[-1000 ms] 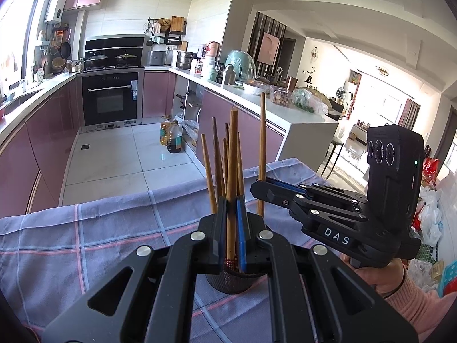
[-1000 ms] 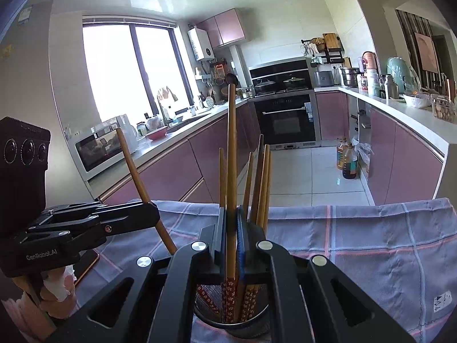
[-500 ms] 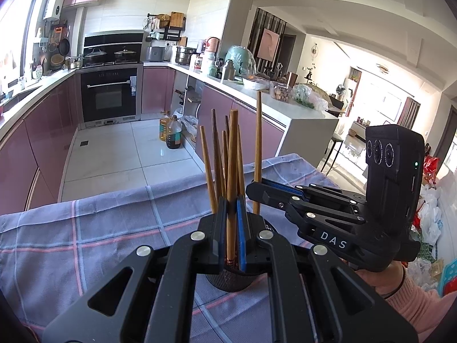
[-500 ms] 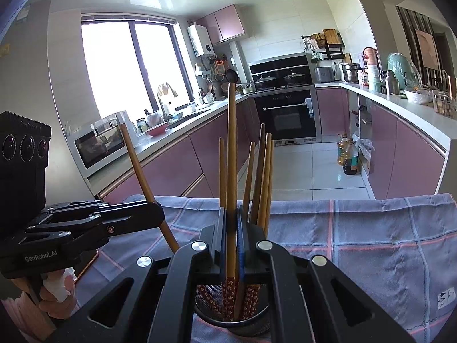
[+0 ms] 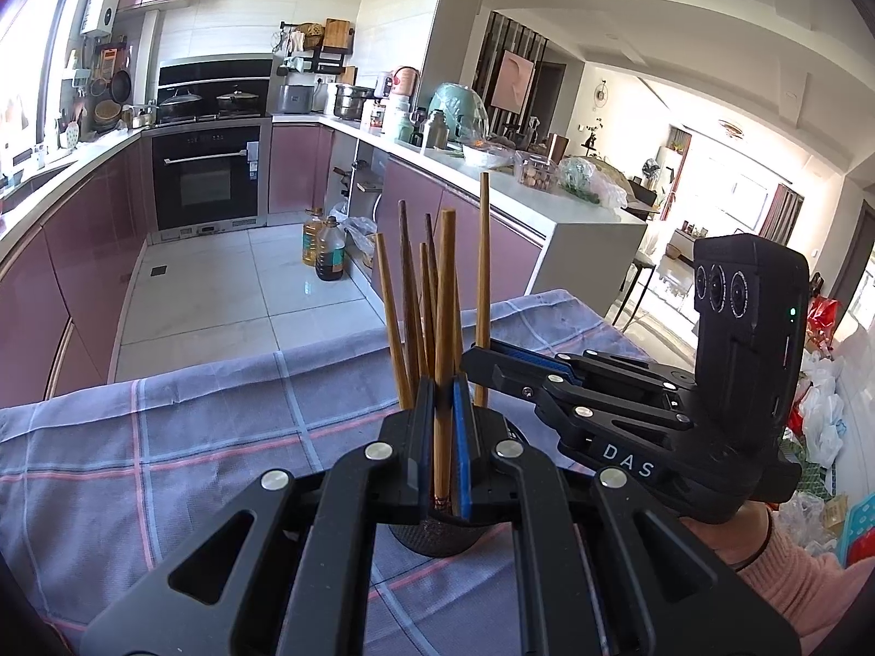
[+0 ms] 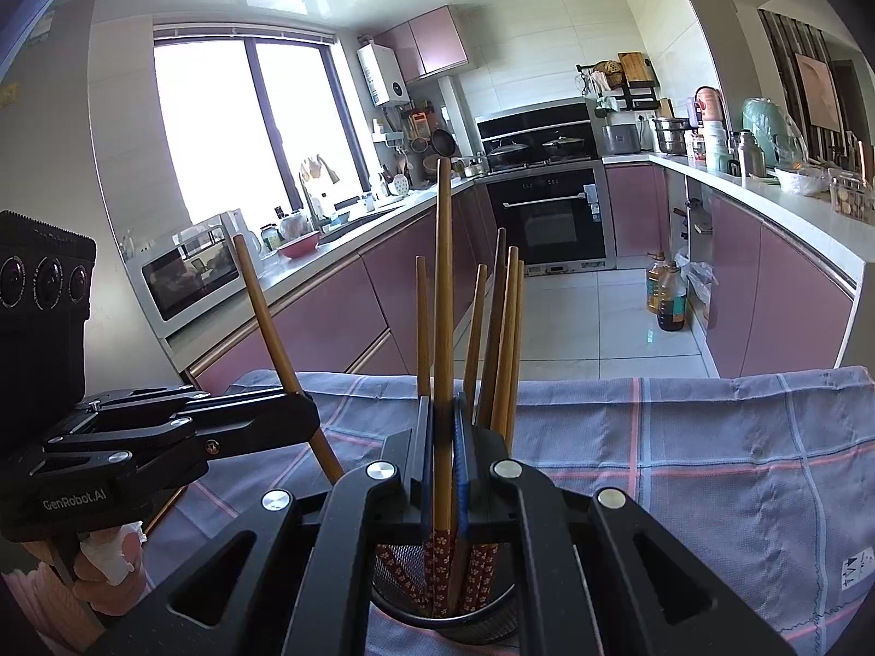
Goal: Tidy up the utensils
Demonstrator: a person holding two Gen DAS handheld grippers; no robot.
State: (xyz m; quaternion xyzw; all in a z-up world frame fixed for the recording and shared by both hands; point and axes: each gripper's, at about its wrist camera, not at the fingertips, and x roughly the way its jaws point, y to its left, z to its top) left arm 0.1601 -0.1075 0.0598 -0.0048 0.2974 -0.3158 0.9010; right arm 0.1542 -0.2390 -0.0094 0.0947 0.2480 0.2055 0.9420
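Observation:
A black mesh holder (image 6: 465,615) stands on the checked cloth and holds several wooden chopsticks (image 6: 506,339); it also shows in the left wrist view (image 5: 437,538). My left gripper (image 5: 444,410) is shut on one chopstick (image 5: 445,328), held upright over the holder. My right gripper (image 6: 444,426) is shut on another chopstick (image 6: 443,300), its patterned lower end inside the holder. In the left wrist view the right gripper (image 5: 478,361) pinches its chopstick (image 5: 483,273). In the right wrist view the left gripper (image 6: 306,418) holds its chopstick (image 6: 268,328) tilted.
The blue-grey checked cloth (image 6: 711,464) covers the table (image 5: 164,437). Beyond its far edge lie the kitchen floor, pink cabinets, an oven (image 5: 210,175) and oil bottles (image 5: 328,249). A counter with jars and bags (image 5: 547,175) runs along the right.
Both held chopsticks have sunk lower toward the holder. The two grippers have come down slightly and stayed shut.

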